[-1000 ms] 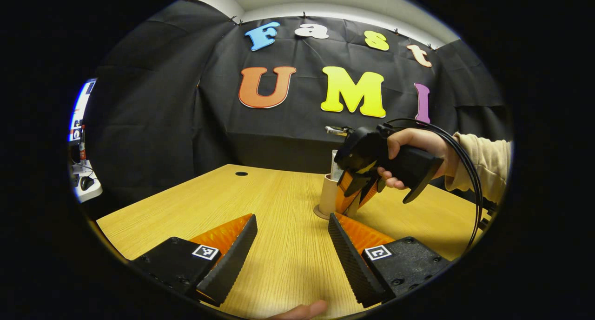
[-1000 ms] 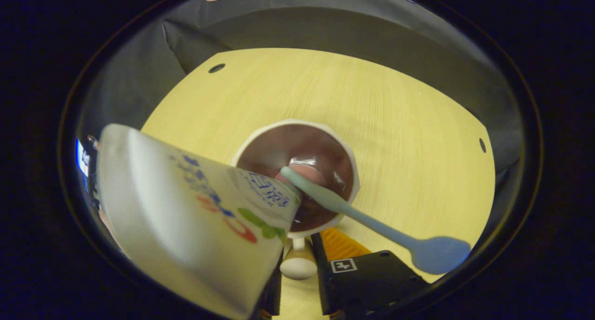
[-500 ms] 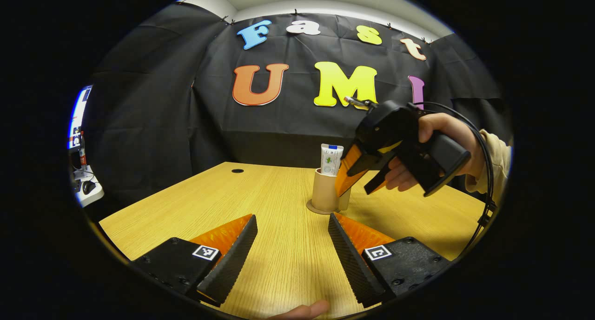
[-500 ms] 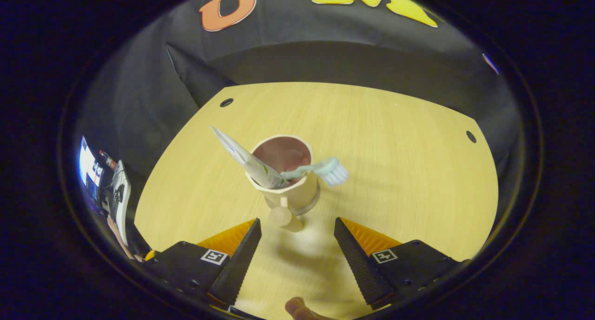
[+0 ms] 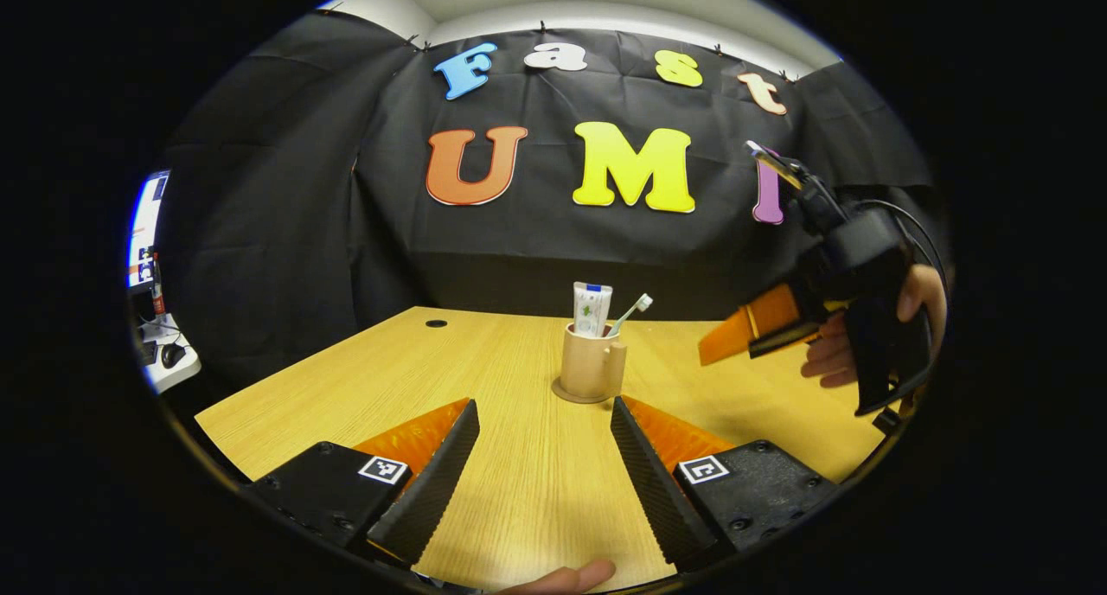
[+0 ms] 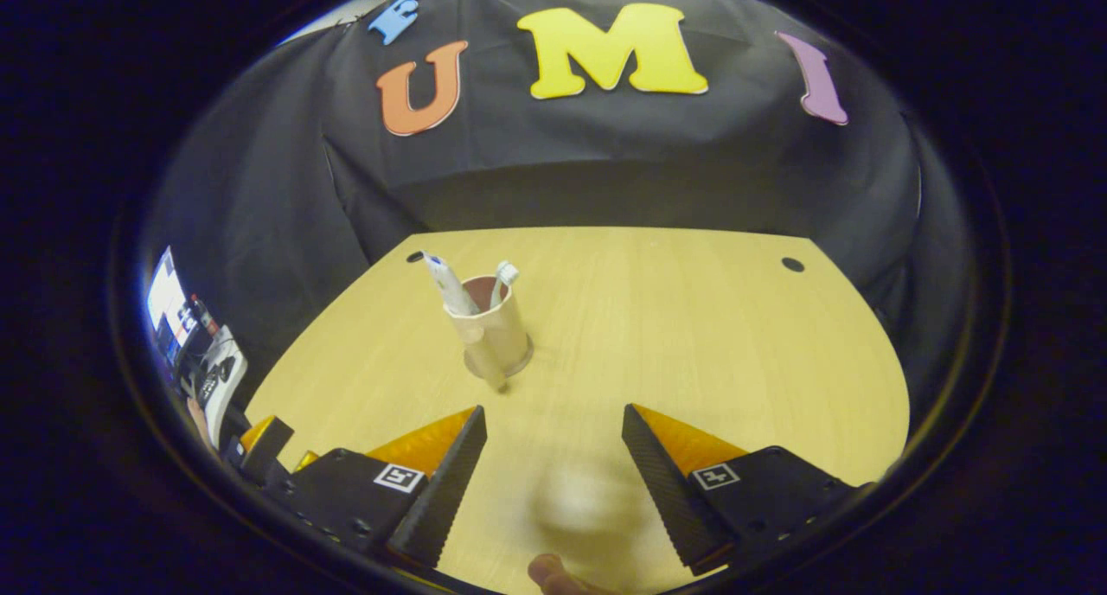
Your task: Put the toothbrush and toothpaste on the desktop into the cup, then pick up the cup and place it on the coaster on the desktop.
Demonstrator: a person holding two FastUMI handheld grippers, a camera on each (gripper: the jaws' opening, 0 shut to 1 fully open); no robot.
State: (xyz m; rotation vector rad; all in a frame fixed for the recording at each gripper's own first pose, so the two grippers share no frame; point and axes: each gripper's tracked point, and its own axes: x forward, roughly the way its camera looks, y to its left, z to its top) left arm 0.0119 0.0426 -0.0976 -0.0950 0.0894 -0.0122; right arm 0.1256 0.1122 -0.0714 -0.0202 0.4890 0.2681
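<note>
Cup (image 5: 590,367): tan mug with a side handle, upright on the wooden desktop (image 5: 519,483), seated on a round coaster (image 5: 572,396) whose rim shows around its base; in the right gripper view (image 6: 490,331), ahead and a little left of centre, handle turned toward the camera.
Toothpaste (image 5: 591,309): white tube standing in the cup, flat crimped end up, on the left side of the cup in the left gripper view; in the right gripper view (image 6: 443,281), leaning out over the cup's left rim.
Toothbrush (image 5: 633,310): pale handle inside the cup, bristle head sticking up and tilted right, beside the tube; in the right gripper view (image 6: 502,280), head just above the rim, right of the tube.
Left gripper (image 5: 543,439): low over the near desktop, fingers spread wide with bare wood between them, nothing held; cup ahead, near the right finger's tip but apart from it.
Right gripper (image 6: 553,457): fingers parted wide over the desktop, empty, well short of the cup; in the left gripper view (image 5: 735,342), raised at the right, clear of the cup, held by a hand (image 5: 873,335).
Thumb tip (image 5: 571,575): at the bottom edge of the left gripper view; another (image 6: 553,571) at the bottom edge of the right gripper view.
Desk holes: dark round grommet (image 5: 436,323) at the far left of the desktop; another (image 6: 792,265) far right in the right gripper view.
Side area: lit screen and clutter (image 5: 149,258) at the left edge, too small to make out.
</note>
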